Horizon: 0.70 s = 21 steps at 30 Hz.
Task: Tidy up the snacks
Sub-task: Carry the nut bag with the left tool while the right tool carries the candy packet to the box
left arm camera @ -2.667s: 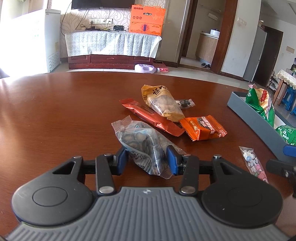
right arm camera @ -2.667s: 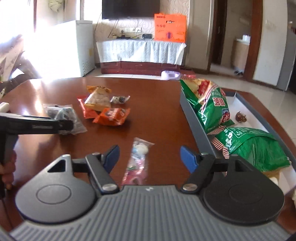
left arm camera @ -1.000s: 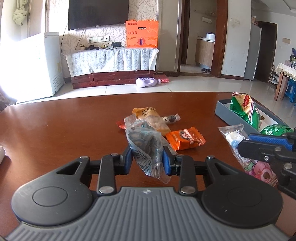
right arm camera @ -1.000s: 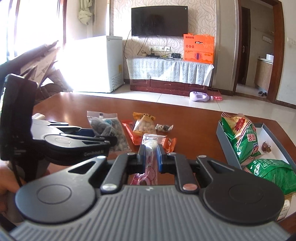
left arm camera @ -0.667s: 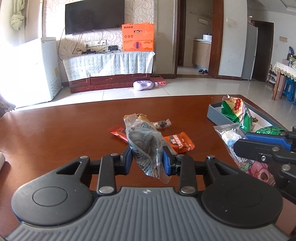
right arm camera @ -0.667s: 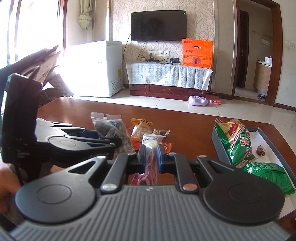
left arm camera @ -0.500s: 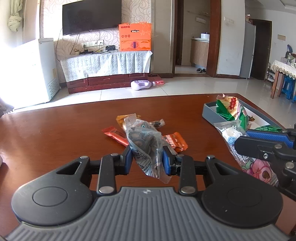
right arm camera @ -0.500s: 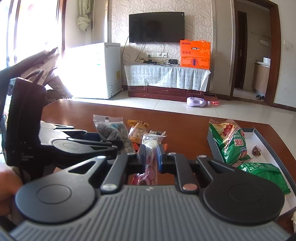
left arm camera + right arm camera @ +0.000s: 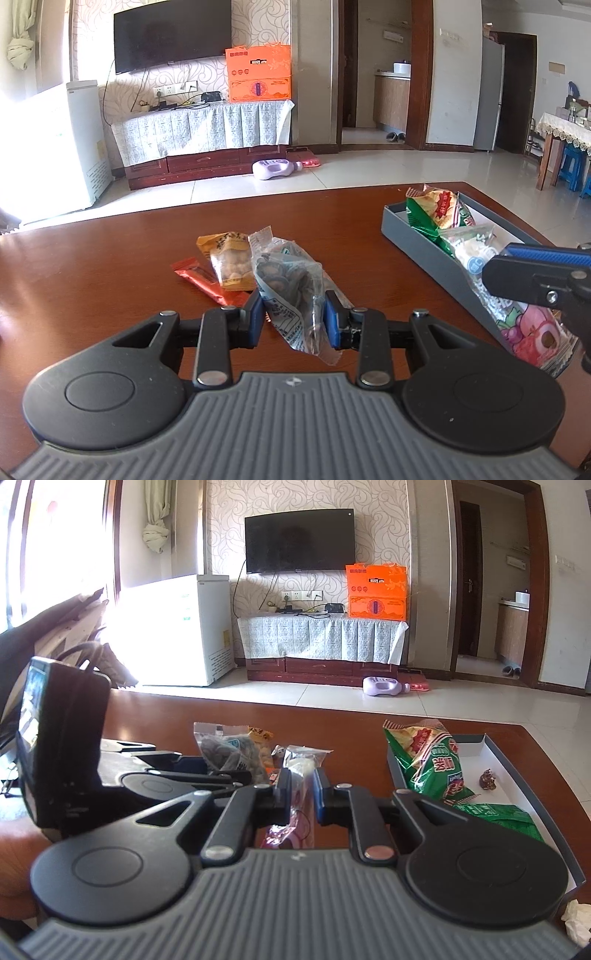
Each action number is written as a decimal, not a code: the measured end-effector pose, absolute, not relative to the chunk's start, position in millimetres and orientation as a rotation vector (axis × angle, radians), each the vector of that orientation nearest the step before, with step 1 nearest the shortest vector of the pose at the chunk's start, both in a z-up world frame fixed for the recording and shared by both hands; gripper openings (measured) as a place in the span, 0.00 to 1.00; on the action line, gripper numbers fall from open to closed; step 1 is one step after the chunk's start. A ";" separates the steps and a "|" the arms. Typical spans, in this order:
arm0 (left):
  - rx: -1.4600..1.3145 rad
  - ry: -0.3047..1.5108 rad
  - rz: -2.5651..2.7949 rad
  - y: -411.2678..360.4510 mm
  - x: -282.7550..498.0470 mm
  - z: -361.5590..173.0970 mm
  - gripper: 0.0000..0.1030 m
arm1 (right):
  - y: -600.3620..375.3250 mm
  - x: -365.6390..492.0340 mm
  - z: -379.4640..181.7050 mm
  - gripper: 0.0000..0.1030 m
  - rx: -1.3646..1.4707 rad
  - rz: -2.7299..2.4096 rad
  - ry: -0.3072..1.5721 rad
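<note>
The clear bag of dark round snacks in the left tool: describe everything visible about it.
The clear bag of dark round snacks is a crinkly see-through plastic pouch with pale blue printing and crimped ends, filled with dark disc-shaped pieces. The left tool is shut on its lower half, blue pads pressing both sides. It hangs tilted, top corner leaning left, bottom end dangling free above the brown table. Nothing else visibly touches it.

A glossy, polished reddish-brown wooden table [image 9: 110,266] is seen. Crinkled clear plastic film is shown on the dark-snack packet [image 9: 291,284]. A matt finish is shown by the grey cardboard-like tray [image 9: 424,243].
</note>
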State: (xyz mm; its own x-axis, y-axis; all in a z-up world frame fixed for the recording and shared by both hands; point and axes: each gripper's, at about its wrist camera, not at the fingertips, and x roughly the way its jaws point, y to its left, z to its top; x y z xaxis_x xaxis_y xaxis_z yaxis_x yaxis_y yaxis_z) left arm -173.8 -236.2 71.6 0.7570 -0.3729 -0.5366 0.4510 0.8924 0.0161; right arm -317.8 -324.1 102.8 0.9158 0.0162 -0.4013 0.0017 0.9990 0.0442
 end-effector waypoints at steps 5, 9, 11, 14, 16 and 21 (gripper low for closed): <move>0.144 0.551 -0.453 -245.1 -172.5 72.6 0.37 | -331.3 -322.1 103.5 0.14 0.051 0.002 0.412; 0.145 0.554 -0.456 -255.6 -169.7 73.1 0.37 | -336.2 -323.4 105.8 0.14 0.057 -0.001 0.405; 0.143 0.554 -0.459 -259.5 -169.2 74.3 0.37 | -339.5 -324.1 106.4 0.14 0.059 -0.005 0.400; 0.136 0.554 -0.468 -267.1 -167.1 76.8 0.37 | -346.9 -326.0 107.4 0.14 0.071 -0.018 0.393; 0.135 0.550 -0.474 -274.7 -166.3 78.8 0.37 | -352.9 -327.3 107.4 0.14 0.080 -0.030 0.391; 0.147 0.538 -0.503 -295.6 -167.1 85.8 0.37 | -366.6 -328.3 108.2 0.14 0.104 -0.052 0.385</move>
